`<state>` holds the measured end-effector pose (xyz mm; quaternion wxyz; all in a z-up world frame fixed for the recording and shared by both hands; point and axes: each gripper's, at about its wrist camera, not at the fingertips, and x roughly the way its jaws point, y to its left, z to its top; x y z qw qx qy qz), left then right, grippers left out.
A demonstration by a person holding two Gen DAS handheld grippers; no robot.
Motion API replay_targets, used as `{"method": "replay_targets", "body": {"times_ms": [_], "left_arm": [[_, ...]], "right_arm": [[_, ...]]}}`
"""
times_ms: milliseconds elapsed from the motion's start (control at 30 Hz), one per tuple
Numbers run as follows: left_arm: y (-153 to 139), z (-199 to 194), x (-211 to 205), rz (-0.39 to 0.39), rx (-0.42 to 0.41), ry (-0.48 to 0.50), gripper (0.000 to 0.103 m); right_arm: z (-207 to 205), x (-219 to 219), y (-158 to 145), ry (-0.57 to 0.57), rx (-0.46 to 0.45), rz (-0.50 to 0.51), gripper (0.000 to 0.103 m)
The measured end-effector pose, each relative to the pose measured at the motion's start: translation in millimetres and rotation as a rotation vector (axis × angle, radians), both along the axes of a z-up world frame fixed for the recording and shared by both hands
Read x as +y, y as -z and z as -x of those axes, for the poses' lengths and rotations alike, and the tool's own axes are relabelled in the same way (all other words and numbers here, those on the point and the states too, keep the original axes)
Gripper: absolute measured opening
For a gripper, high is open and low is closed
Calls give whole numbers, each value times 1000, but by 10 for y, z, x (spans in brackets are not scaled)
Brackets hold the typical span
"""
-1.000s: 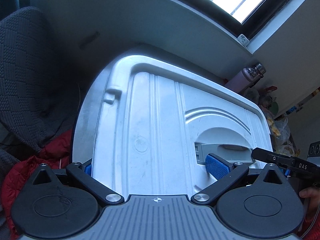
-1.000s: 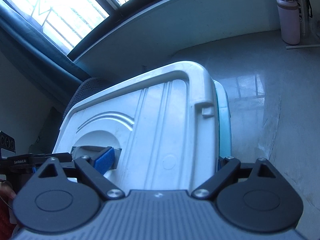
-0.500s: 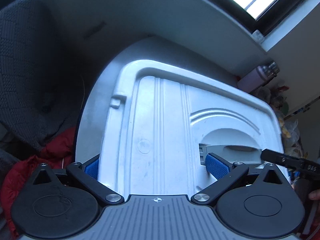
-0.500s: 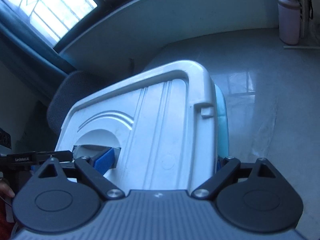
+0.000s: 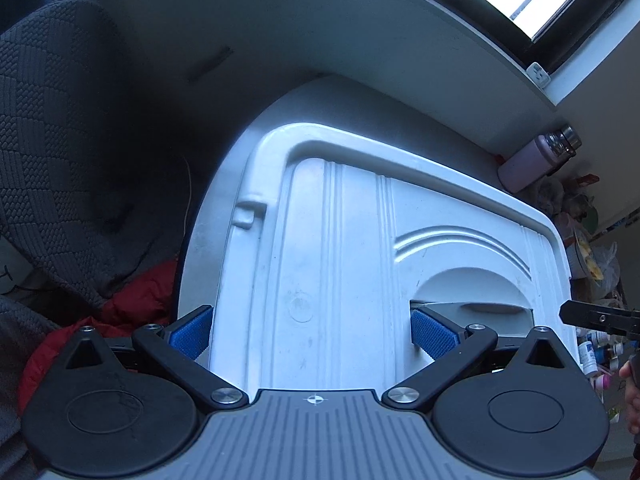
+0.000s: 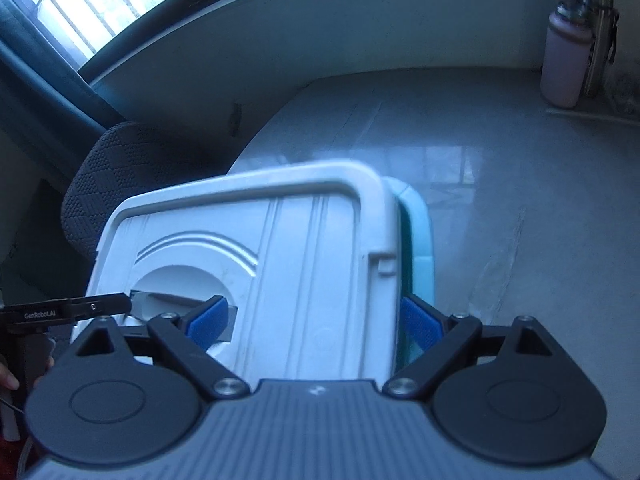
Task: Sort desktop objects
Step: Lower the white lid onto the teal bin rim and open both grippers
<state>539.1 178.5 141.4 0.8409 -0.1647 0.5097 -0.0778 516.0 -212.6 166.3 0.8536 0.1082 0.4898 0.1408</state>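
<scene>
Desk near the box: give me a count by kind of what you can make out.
Box lid: 1
Teal box: 1
Bottles: 2, pink one and steel one
Total: 4
Clutter at the far right is too small to count.

The left tongs (image 5: 312,334) straddle one half of a white box lid (image 5: 344,264), blue pads against its outer edge and handle recess; a pink bottle (image 5: 532,160) stands at upper right.

Box body (image 6: 418,240) mostly hidden under the white lid (image 5: 340,260); only a teal strip shows. Contents not visible. Lid's near edge covered by both gripper housings. Clutter (image 5: 592,344) beyond the lid's right end: too small and cut off to identify. Pink bottle (image 6: 564,64): label unreadable.
</scene>
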Motion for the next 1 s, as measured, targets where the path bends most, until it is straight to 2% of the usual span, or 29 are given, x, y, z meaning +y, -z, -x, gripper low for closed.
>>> {"method": "replay_targets", "body": {"times_ms": [233,500,700,867,1000], "left_arm": [[-27,-1,-23,-15,-5,6,103],[-131,14,-5,-4,-17,-15,103],[-219,44,-13,-30,-33,-28,103],[-250,37,-28,-60,-36,-36,103],[-241,42,-13,-59,-29,-40,103]], "right_arm": [[-34,5,-135,5,-41,43,95],[-19,-41,-157,29,-44,36,95],[32,-133,-223,58,-89,50,95],[38,-191,-209,72,-80,57,94],[57,-160,-168,49,-67,85,90]]}}
